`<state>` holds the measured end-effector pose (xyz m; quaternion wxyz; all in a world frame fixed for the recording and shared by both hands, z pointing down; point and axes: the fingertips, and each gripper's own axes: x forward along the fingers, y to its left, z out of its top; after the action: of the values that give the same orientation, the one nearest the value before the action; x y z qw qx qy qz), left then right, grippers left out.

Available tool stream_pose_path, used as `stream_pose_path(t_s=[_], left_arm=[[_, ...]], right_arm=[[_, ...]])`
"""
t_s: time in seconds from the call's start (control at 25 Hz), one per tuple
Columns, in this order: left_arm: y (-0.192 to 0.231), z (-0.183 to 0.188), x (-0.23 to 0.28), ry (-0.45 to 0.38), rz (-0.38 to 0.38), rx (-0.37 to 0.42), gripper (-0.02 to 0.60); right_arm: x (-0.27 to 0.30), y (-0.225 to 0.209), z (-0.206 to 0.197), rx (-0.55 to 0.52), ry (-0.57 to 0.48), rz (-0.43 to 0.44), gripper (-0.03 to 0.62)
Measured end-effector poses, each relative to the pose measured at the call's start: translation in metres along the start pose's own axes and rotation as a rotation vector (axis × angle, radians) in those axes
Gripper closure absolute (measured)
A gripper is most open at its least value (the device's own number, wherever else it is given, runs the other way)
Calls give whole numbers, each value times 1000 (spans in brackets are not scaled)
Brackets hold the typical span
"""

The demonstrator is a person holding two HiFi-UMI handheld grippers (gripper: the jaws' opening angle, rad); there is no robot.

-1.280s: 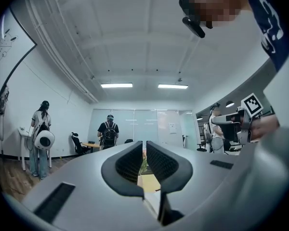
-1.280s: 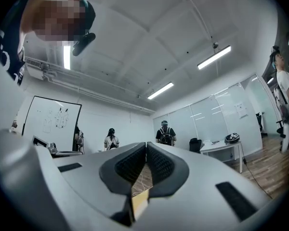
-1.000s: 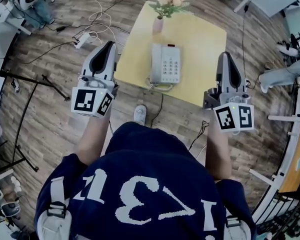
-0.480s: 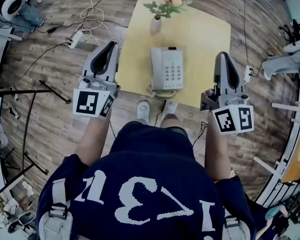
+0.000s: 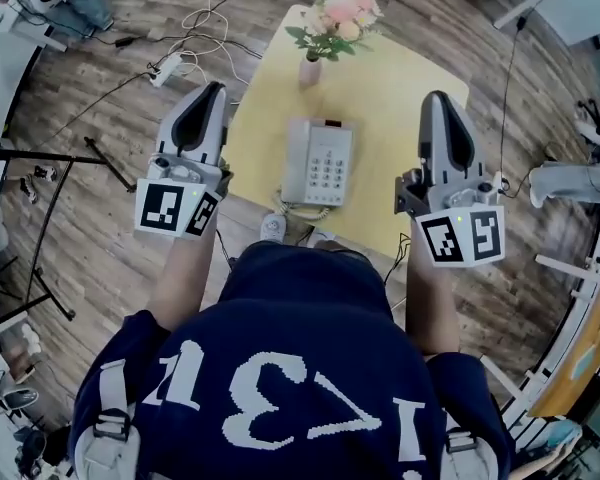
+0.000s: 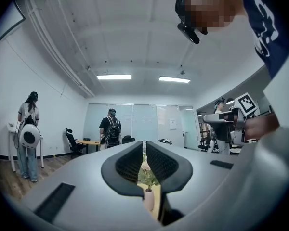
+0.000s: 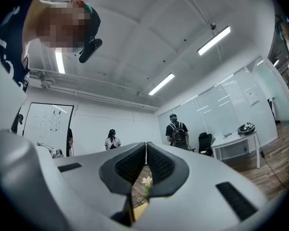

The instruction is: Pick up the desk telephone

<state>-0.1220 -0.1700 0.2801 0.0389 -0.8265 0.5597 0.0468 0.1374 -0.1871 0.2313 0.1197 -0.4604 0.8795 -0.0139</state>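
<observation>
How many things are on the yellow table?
2: the desk telephone near the front edge, the flower vase at the far left corner. The right gripper hides part of the table.

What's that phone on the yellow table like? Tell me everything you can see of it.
The desk telephone is a pale grey, plastic-looking set lying flat on the yellow table, near its front edge. Its handset rests in the cradle on the left, a keypad fills the right, and a coiled cord loops at the near end. Only the table touches it.
</observation>
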Motion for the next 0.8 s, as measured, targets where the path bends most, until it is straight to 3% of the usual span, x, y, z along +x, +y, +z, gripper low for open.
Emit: stream_pose_path(t_s=[0.24,0.4,0.56,0.68,0.8], left_arm=[[-22,-13,9,24,60,-17,546],[-28,-40,16,85,64,-73,546],[-28,-77,33,171,-1,-128,546],[-29,-109,44,241,-79,-164,546],[-35,-153,45,339,-159,-198,546]], right_arm=[[5,-32,-11,71,4,87,565],[9,-51,-22,112,23,85,564],[18,-52,-63,137,142,111,563],[25,-40,-112,189,283,180,563],[23,-36,-175,263,408,195,562]])
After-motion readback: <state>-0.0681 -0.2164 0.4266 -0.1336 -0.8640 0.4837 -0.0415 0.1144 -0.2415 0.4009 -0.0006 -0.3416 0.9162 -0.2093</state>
